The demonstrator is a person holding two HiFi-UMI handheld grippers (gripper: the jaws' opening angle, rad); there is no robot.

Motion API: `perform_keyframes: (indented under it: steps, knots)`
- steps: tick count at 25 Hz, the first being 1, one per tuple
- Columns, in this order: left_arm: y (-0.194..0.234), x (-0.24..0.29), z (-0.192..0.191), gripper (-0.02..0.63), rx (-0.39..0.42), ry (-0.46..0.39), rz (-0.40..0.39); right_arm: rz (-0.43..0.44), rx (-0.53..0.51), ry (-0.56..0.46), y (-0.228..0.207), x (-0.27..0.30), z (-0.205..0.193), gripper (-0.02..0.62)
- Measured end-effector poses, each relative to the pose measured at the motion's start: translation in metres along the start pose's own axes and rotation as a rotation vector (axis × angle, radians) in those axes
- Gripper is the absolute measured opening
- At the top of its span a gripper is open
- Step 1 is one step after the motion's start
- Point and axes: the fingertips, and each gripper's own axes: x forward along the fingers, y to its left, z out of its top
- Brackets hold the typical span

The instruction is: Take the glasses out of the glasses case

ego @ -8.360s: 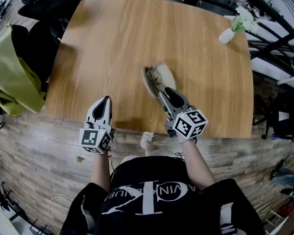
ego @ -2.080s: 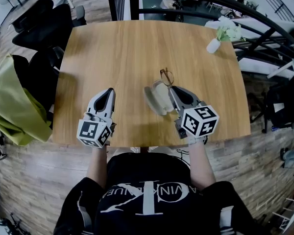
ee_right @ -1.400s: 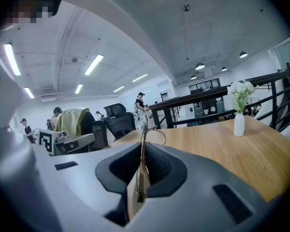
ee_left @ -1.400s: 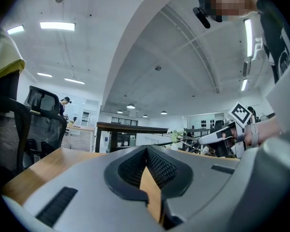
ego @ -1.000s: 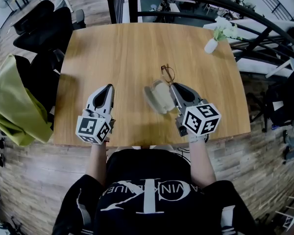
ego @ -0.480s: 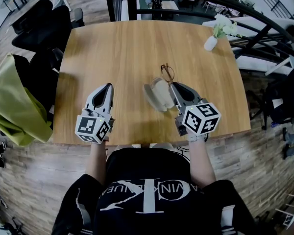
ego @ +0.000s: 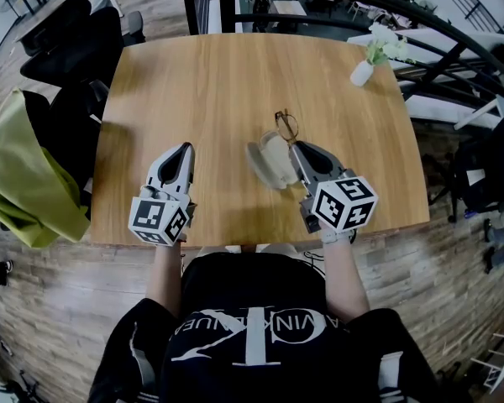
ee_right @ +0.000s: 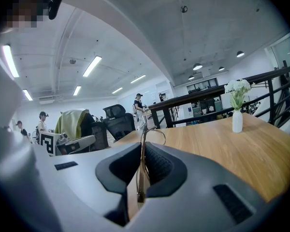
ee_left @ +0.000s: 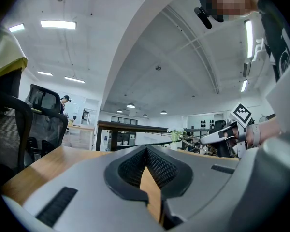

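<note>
Glasses with thin dark wire rims (ego: 286, 127) are clenched by the frame in our right gripper (ego: 296, 147), while our left gripper (ego: 183, 149), nearer the table edge, has its 2 jaws pressed together on nothing. Beside the right gripper lies the open pale oval glasses case (ego: 269, 162), with the lenses just beyond it over the wooden table (ego: 218, 82). We judge them already clear of the case, so next we settle them on the wood and ease the jaws apart without dragging the frame.
</note>
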Motion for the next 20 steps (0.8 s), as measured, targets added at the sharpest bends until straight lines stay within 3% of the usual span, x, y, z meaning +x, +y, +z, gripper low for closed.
perform_keyframes:
  steps: [20]
  knots:
    - [-0.0011,0.0036,-0.004,0.015,-0.005,0.007,-0.001,0.004,0.012,-0.003,-0.0028,-0.0007,-0.0011,0.04]
